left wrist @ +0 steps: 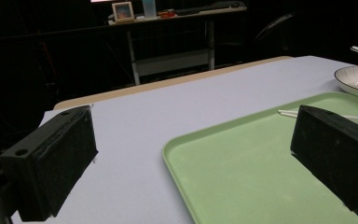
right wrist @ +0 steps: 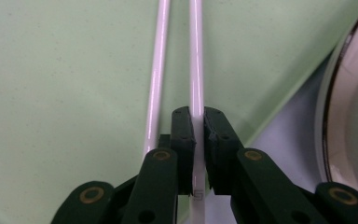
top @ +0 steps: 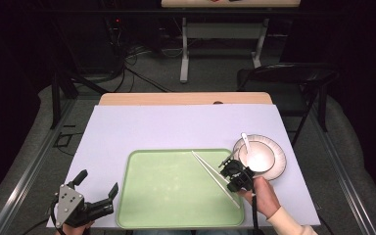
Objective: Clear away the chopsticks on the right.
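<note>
Two white chopsticks (top: pixel 210 174) lie slantwise across the right part of a green tray (top: pixel 166 196). My right gripper (top: pixel 231 172) is over the tray's right edge, shut on one chopstick (right wrist: pixel 196 56) near its lower end. The second chopstick (right wrist: pixel 157 70) lies free just beside it on the tray (right wrist: pixel 65 93). My left gripper (top: pixel 98 183) rests at the table's front left corner, left of the tray, with its jaws wide open and nothing between them (left wrist: pixel 191 121).
A white plate (top: pixel 278 164) with a dark rim stands right of the tray, bearing a white bowl (top: pixel 257 156) with a spoon (top: pixel 245 139) in it. The plate's rim (right wrist: pixel 354 93) is close to my right gripper. A folding chair (top: pixel 289 78) stands beyond the table.
</note>
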`<state>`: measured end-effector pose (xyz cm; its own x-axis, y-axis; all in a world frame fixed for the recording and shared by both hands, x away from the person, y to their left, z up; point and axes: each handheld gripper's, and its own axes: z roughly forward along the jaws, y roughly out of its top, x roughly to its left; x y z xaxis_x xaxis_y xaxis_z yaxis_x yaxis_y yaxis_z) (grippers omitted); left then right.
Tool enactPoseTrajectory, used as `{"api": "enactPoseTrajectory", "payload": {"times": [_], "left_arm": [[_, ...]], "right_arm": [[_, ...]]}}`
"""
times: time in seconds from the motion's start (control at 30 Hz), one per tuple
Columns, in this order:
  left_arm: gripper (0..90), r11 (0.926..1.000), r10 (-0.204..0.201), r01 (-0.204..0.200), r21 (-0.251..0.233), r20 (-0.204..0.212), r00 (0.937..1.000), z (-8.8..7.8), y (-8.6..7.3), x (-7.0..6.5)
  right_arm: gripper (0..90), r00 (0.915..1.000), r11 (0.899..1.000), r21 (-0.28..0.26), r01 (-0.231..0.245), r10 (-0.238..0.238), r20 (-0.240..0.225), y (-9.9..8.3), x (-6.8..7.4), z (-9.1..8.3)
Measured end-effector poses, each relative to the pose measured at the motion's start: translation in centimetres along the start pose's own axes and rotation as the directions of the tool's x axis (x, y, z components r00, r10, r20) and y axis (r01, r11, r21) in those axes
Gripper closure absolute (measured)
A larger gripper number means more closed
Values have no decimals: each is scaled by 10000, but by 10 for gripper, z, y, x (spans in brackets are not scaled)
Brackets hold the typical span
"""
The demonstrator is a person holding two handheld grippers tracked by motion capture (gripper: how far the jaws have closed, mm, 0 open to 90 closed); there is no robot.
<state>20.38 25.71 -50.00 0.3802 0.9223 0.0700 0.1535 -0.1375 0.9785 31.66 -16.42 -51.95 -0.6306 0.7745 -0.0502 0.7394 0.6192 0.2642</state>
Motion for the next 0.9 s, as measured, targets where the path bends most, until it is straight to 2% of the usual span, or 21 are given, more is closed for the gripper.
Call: {"api": "enactPoseTrajectory", "payload": {"times": [0.23, 0.47, 0.5, 0.57, 0.63, 0.77, 0.9], "left_arm": [[0, 10000, 7, -7, -8, 7, 10000, 0, 0, 0], [1, 10000, -9, 9, -10, 8, 10000, 0, 0, 0], [0, 10000, -16, 16, -10, 9, 10000, 0, 0, 0], [0, 10000, 6, -6, -7, 8, 10000, 0, 0, 0], [0, 10000, 2, -2, -9, 14, 10000, 0, 0, 0], [0, 10000, 3, -3, -12, 23, 10000, 0, 0, 0], [0, 10000, -19, 19, -18, 30, 10000, 0, 0, 0]], "right_arm": [[799, 9998, 9997, -102, 210, -210, -33, 6, 8, 5], [775, 9995, 9997, -146, 215, -218, -211, 5, 7, 5], [755, 9990, 9996, -182, 221, -228, -382, 4, 7, 5], [750, 9987, 9995, -162, 269, -275, -434, 4, 7, 5], [728, 9990, 9994, -168, 294, -299, -325, 3, 7, 5], [617, 9984, 9983, -263, 526, -531, -191, 2, 5, 4], [433, 9951, 9933, -639, 960, -974, -194, -1, 3, -2]]}}
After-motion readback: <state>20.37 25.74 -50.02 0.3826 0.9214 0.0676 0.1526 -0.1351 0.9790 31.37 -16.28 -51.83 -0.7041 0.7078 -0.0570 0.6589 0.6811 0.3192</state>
